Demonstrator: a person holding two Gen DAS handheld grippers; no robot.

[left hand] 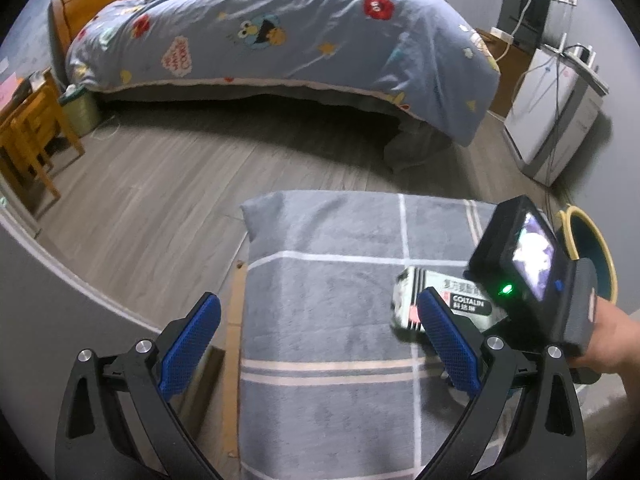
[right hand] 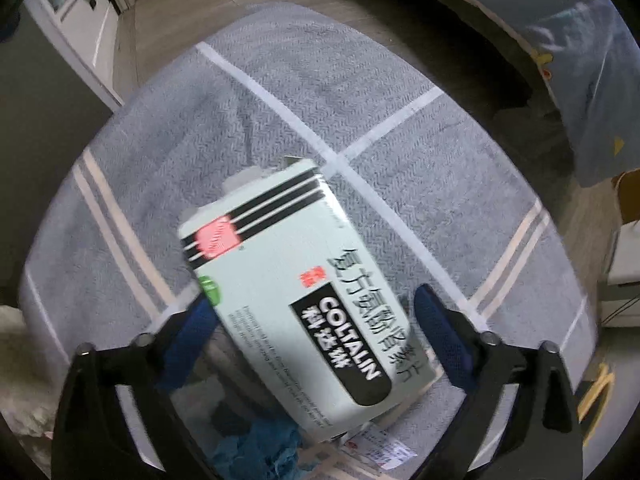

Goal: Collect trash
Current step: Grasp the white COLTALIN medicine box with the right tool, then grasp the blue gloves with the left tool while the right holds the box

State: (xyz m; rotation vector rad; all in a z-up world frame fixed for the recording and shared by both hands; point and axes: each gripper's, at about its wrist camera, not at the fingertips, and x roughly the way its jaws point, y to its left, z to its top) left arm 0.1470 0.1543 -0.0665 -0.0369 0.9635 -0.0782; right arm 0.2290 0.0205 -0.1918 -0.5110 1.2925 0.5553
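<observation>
A bedroom with a grey plank floor [left hand: 152, 184]: a bed [left hand: 280, 40] under a blue cartoon quilt fills the far side, and at six o'clock from it sits a low surface [left hand: 328, 320] draped in a grey cloth crossed by pale stripes. On that cloth lies the trash in question, a pale green medicine box [right hand: 296, 292] printed COLTALIN, tilted so its striped end points toward eleven o'clock in the right wrist view.

The right tongs [right hand: 316, 320] stand over it pointing steeply down, blue pads spread wide on either side of the box's near end; I see a gap at the right pad, and the left one is too blurred to tell whether it touches. The left tongs [left hand: 320, 344] hang wide and empty over the cloth, the box off at three o'clock from them.

This looks like the pickup step. Next, I'd guess, the right tongs need to settle lower, square up to the box's narrow width, and close before lifting. A dark, yellow-rimmed bin [left hand: 592, 248] waits at the cloth's far right.
</observation>
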